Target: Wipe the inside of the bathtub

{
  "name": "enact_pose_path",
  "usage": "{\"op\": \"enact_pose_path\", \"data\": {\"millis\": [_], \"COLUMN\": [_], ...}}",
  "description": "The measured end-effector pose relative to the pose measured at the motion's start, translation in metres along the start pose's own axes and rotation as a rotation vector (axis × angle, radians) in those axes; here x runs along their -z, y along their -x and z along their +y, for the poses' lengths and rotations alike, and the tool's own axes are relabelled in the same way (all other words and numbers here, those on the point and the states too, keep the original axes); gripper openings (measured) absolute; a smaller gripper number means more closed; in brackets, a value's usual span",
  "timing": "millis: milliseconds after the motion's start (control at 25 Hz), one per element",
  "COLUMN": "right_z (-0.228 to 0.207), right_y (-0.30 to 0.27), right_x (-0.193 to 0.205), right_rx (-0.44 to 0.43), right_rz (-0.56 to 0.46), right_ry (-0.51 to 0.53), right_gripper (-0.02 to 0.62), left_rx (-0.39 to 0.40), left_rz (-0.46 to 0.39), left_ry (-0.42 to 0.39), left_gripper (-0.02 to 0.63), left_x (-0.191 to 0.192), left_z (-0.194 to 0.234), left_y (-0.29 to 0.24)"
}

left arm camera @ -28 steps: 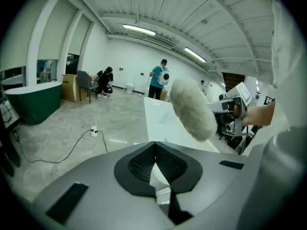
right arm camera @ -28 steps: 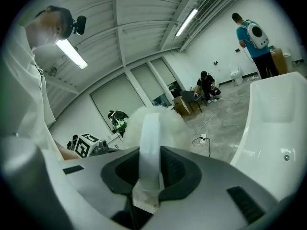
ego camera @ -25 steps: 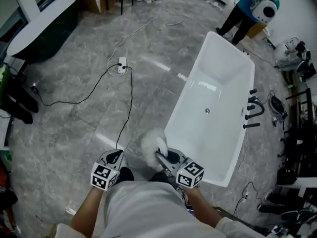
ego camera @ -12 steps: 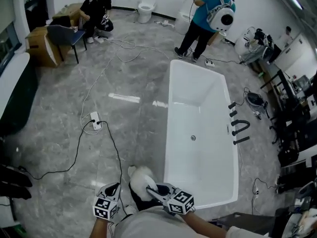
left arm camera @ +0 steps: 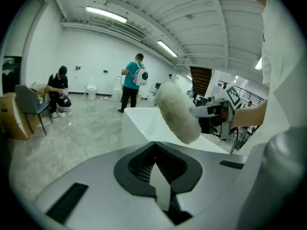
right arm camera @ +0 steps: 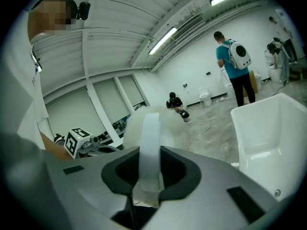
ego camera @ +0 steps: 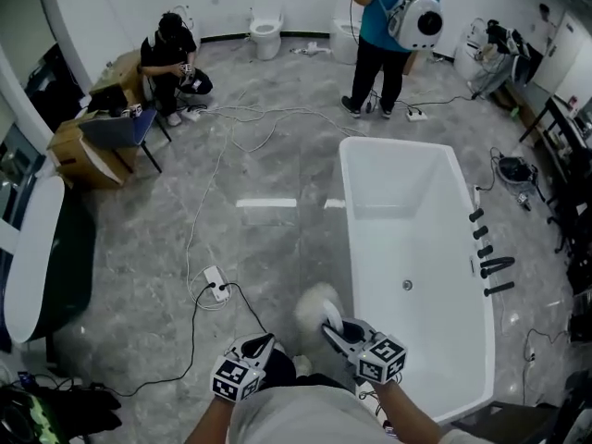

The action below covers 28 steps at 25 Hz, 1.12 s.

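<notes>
The white bathtub [ego camera: 416, 239] stands on the grey floor, to the right of both grippers and just ahead of them, with its drain [ego camera: 407, 286] showing. My right gripper [ego camera: 331, 329] is shut on the white strap [right arm camera: 149, 143] of a fluffy white wiping pad [ego camera: 316, 307], held in the air left of the tub's near end. The pad [right arm camera: 165, 123] bulges beyond the jaws in the right gripper view. My left gripper [ego camera: 262, 344] hangs beside it, shut and empty. In the left gripper view its jaws [left arm camera: 156, 150] meet, with the pad [left arm camera: 177, 111] and tub [left arm camera: 144, 123] ahead.
Black tap fittings [ego camera: 486, 248] line the tub's right rim. A power strip [ego camera: 217, 285] and cables trail over the floor to the left. A person with a backpack [ego camera: 393, 26] stands beyond the tub, another [ego camera: 171, 58] crouches far left. A dark tub [ego camera: 37, 266] lies at the left.
The view has swung round: the tub now runs straight away on the right instead of slanting. Both grippers travelled sideways together, the pad still in the right one.
</notes>
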State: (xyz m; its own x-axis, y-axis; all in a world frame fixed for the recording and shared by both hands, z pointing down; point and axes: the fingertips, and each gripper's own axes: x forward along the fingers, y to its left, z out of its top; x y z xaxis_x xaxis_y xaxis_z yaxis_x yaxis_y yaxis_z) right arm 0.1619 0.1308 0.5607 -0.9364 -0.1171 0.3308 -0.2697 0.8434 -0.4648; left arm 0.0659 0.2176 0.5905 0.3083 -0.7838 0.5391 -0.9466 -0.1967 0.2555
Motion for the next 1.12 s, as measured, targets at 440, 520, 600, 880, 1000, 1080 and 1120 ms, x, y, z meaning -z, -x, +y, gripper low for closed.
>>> {"op": "enact_pose_path", "data": {"millis": [440, 520, 600, 880, 1000, 1080, 1120], "right_z": [-0.126, -0.136, -0.149, -0.201, -0.235, -0.253, -0.256], "right_y": [-0.061, -0.069, -0.072, -0.052, -0.042, -0.035, -0.028], "right_x": [-0.06, -0.084, -0.107, -0.139, -0.141, -0.145, -0.151], "right_rx": [0.355, 0.396, 0.447, 0.529, 0.543, 0.591, 0.619], "right_rz": [-0.058, -0.111, -0.143, -0.335, -0.362, -0.376, -0.393], "right_ry": [-0.266, -0.286, -0.265, -0.313, -0.305, -0.305, -0.296], "right_gripper": [0.092, 0.092, 0.092, 0.092, 0.092, 0.092, 0.092], "left_rx": [0.472, 0.538, 0.553, 0.491, 0.518, 0.572, 0.608], "left_rz": [0.187, 0.218, 0.243, 0.1, 0.03, 0.05, 0.073], "left_ry": [-0.185, -0.271, -0.372, -0.483, -0.359, -0.293, -0.281], "left_gripper": [0.012, 0.011, 0.012, 0.011, 0.012, 0.012, 0.011], "left_x": [-0.092, -0.114, -0.143, -0.266, -0.29, -0.285, -0.278], "left_z": [0.077, 0.102, 0.125, 0.116, 0.091, 0.082, 0.079], "left_y": [-0.179, -0.214, -0.253, -0.319, -0.307, -0.298, -0.294]}}
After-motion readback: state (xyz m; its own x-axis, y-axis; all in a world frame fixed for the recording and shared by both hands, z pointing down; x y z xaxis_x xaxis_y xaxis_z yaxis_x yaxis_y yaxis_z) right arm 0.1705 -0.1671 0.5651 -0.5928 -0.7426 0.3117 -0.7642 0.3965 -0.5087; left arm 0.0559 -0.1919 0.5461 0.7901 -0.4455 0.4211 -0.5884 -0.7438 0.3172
